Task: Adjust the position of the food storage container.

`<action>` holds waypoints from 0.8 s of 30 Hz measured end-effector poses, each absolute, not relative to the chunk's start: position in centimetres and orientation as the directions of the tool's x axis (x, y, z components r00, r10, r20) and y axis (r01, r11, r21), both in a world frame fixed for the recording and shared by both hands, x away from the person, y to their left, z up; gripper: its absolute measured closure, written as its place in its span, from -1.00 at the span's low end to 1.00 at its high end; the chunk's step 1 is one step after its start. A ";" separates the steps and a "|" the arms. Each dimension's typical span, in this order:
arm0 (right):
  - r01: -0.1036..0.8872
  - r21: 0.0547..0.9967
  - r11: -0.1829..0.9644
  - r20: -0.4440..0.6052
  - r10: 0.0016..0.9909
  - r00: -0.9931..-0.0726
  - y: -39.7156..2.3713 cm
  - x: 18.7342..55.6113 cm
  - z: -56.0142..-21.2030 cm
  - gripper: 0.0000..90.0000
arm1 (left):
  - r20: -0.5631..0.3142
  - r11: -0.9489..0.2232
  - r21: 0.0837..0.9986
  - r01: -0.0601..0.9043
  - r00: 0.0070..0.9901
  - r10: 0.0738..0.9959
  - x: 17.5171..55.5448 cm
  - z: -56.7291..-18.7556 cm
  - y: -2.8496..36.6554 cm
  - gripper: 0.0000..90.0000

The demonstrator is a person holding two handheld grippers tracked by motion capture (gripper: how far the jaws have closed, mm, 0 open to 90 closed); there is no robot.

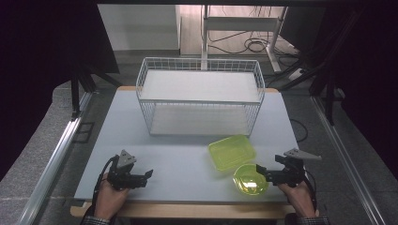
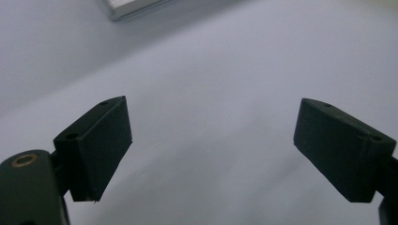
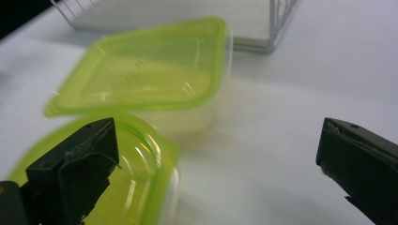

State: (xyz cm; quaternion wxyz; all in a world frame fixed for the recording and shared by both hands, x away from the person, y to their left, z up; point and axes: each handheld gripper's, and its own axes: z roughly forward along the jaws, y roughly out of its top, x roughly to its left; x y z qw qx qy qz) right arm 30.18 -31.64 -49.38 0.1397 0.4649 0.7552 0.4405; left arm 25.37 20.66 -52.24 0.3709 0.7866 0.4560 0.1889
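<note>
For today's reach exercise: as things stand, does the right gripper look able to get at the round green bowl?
Probably yes. The right gripper sits right beside the round green bowl with its jaws wide open, one jaw at the bowl's rim in the right gripper view. Nothing lies between them; the rectangular green container sits behind the bowl.

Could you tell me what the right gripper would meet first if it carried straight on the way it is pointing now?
Most likely the round yellow-green bowl: the right gripper, jaws open, points at it from beside its rim. In the right gripper view one jaw already overlaps the bowl; the rectangular container lies beyond. Depth is uncertain.
</note>
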 end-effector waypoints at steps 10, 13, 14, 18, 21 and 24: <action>0.611 0.772 0.173 0.233 0.818 -0.526 -31.8 30.3 -49.3 -1.00 | -0.067 -0.325 0.759 0.565 0.563 0.824 25.5 -52.5 20.2 -0.81; 0.614 0.768 0.182 0.215 0.829 -0.516 -31.7 30.2 -49.1 -0.94 | -0.060 -0.333 0.755 0.565 0.565 0.823 25.5 -52.5 20.1 -0.82; 0.614 0.768 0.182 0.215 0.829 -0.516 -31.7 30.2 -49.1 -0.94 | -0.060 -0.333 0.755 0.565 0.565 0.823 25.5 -52.5 20.1 -0.82; 0.595 0.779 0.196 0.185 0.836 -0.518 -31.3 29.9 -48.5 -0.71 | -0.064 -0.328 0.757 0.565 0.565 0.823 25.5 -52.6 20.2 -0.82; 0.571 0.796 0.200 0.181 0.821 -0.541 -30.9 29.5 -47.9 -0.47 | -0.082 -0.309 0.776 0.550 0.573 0.816 25.5 -52.5 20.3 -0.87; 0.538 0.813 0.224 0.156 0.805 -0.572 -30.2 28.9 -47.1 -0.15 | -0.082 -0.304 0.788 0.536 0.580 0.811 25.5 -52.5 20.4 -0.88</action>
